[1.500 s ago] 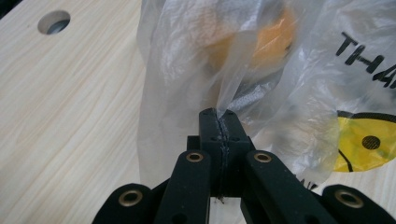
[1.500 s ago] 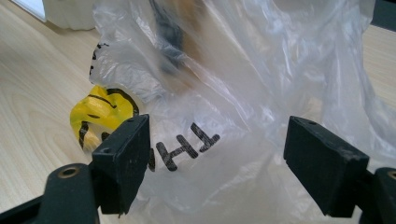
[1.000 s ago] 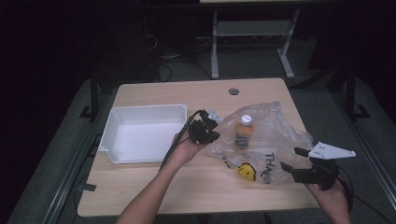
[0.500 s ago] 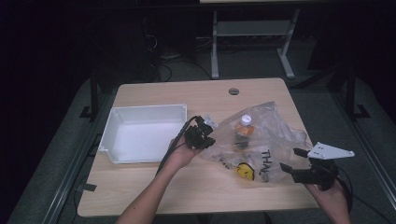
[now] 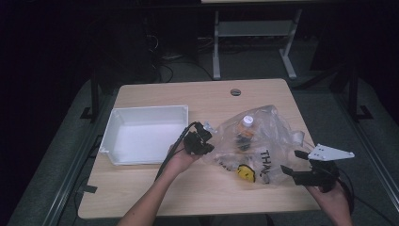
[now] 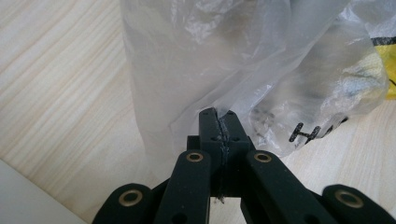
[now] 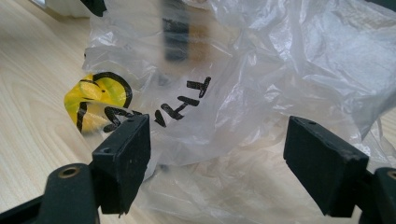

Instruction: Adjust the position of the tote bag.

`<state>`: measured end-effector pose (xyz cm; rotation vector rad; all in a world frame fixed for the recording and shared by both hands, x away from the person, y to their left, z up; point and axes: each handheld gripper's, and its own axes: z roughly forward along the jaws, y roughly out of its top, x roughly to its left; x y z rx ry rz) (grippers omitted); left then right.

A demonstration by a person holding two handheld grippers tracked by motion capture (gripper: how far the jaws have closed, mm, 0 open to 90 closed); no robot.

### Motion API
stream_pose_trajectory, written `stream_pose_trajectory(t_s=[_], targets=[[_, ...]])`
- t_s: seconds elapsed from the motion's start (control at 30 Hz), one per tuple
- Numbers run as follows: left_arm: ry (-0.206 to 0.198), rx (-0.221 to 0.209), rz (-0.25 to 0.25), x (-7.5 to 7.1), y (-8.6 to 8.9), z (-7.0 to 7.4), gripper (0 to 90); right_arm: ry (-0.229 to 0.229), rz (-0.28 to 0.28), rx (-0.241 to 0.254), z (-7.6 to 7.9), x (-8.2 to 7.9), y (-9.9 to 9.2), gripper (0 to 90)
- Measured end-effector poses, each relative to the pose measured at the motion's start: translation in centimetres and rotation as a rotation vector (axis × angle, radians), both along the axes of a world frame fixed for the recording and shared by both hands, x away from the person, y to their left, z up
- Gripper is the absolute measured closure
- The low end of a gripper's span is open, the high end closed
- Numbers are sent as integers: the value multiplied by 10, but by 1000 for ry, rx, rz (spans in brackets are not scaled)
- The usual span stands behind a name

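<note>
High view shows, from left to right, a white tray (image 5: pixel 146 134) sitting empty on the wooden table (image 5: pixel 141 193), then the left gripper (image 5: pixel 203 141) just beside the tray's right wall, then a crumpled clear plastic bag (image 5: pixel 277 136) spread over the right half of the table, and last the right gripper (image 5: pixel 297 165) at the bag's right edge. Left gripper view has the black jaws pressed together with a fold of the bag's (image 6: pixel 224 60) thin film pinched between them. Right gripper view has the jaws standing wide apart with the bag (image 7: pixel 289 74) lying between them but no pad pressing on it. Inside the bag sits a small bottle with a white cap (image 5: pixel 245 127), and a yellow print (image 5: pixel 245 173) marks the film near the front. The bag looks very light, soft and slippery, and it will likely sag and shift under the bottle's weight. A pinch on a bunched fold or the rim seems safest, away from the bottle, since a single thin layer could tear or slip free.
</note>
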<state>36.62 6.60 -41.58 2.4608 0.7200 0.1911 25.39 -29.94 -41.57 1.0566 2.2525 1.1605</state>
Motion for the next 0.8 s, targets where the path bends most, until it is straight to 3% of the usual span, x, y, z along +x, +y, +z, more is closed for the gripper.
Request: stream_pose_trajectory(t_s=[0.13, 0.3, 0.6, 0.8], targets=[[1, -5, -4, -1, 1, 0, 895, 2, 2, 0, 0, 0, 0, 226], [7, -40, 2, -3, 4, 4, 810, 0, 0, 2, 0, 0, 0, 226], [-3, -81, -4, -14, 17, 24, 601, 0, 1, 2, 0, 0, 0, 226], [-25, -91, -8, -19, 24, 37, 574, 3, 0, 2, 0, 0, 0, 226]])
